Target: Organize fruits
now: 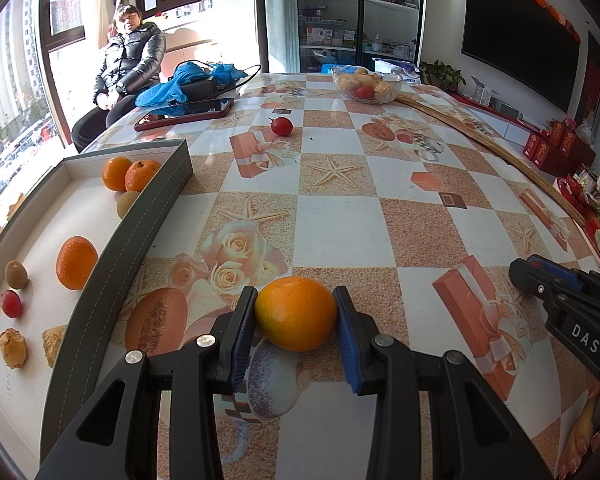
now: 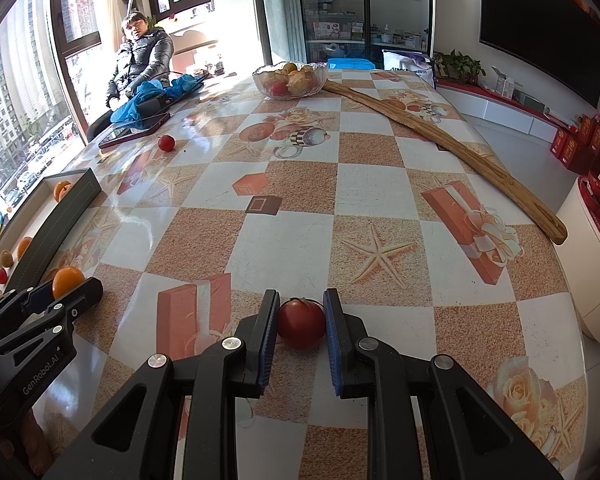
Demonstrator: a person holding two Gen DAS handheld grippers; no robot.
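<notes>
Sunlight pours through tall windows [image 1: 16, 92] at the upper left of the frame, with apartment blocks and parked cars outside. A person in a dark puffer jacket [image 1: 130, 60] sits beside the glass. At top centre, a glass-fronted cabinet [image 1: 360, 16] holds boxes and bottles. A large dark screen [image 1: 520, 36] hangs on the white wall at upper right, with a potted plant [image 1: 444, 74] below it. A table [image 2: 380, 184] under a checkered, starfish-printed cloth fills the foreground.
</notes>
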